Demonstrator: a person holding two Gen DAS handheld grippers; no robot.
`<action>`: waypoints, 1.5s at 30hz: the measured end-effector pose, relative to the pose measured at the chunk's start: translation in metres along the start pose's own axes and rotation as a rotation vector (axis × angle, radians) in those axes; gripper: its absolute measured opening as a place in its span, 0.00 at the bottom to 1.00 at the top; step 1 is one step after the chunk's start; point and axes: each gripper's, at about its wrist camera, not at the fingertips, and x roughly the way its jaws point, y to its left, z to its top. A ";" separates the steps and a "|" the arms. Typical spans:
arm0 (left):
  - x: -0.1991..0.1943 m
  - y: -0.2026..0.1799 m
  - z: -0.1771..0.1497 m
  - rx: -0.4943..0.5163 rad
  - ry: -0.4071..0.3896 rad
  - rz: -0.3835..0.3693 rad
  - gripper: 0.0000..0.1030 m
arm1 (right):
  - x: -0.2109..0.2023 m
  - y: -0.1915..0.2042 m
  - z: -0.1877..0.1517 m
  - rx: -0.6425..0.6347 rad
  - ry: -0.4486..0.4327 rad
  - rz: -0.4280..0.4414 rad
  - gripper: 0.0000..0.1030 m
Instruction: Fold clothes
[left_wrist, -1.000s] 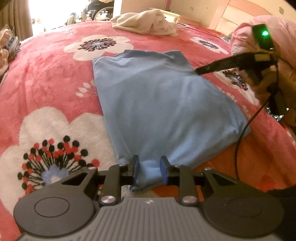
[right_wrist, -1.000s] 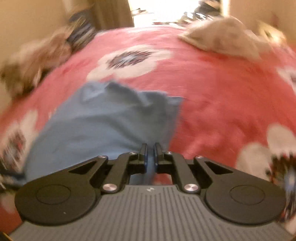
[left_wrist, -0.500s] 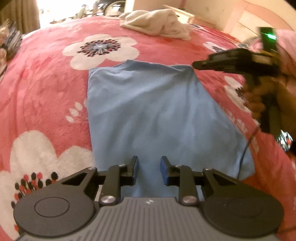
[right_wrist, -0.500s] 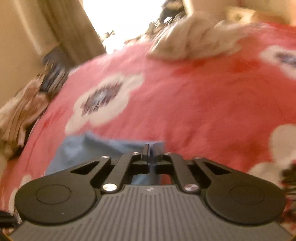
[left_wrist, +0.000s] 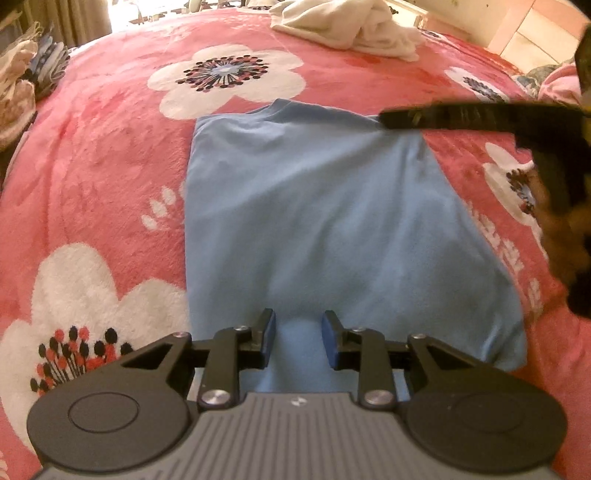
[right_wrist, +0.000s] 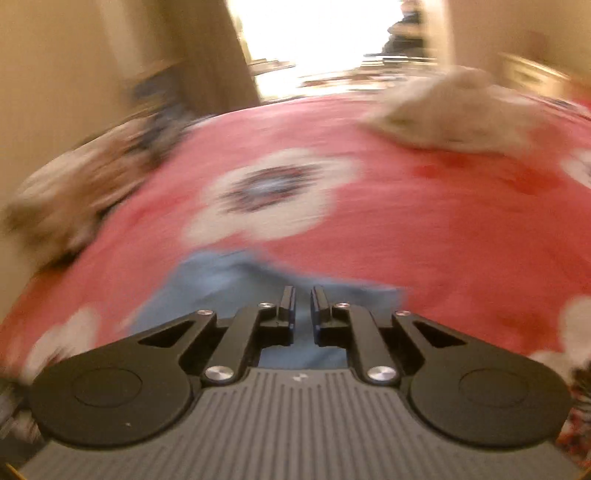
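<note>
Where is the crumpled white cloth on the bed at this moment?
In the left wrist view the white cloth lies at the far edge of the pink flowered blanket, beyond the blue shirt and apart from it, right of the large white flower.

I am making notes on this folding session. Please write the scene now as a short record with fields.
surface: bed with pink flowered blanket
garment: blue shirt, lying flat, sides folded in
left hand-held gripper: open above the shirt's near edge, nothing pinched
right hand-held gripper: jaws opening at the shirt's far corner, no cloth visibly gripped
other cloth: white pile at the far end
view quality: right wrist view blurred
</note>
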 end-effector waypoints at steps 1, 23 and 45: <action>0.000 0.000 0.000 0.000 0.001 0.005 0.29 | 0.002 0.009 -0.006 -0.055 0.020 0.002 0.13; -0.004 -0.007 -0.008 0.007 0.022 0.106 0.38 | -0.036 0.031 -0.071 -0.069 0.114 -0.127 0.16; -0.011 -0.002 -0.018 -0.007 0.034 0.166 0.43 | -0.066 0.068 -0.106 -0.197 0.177 0.004 0.18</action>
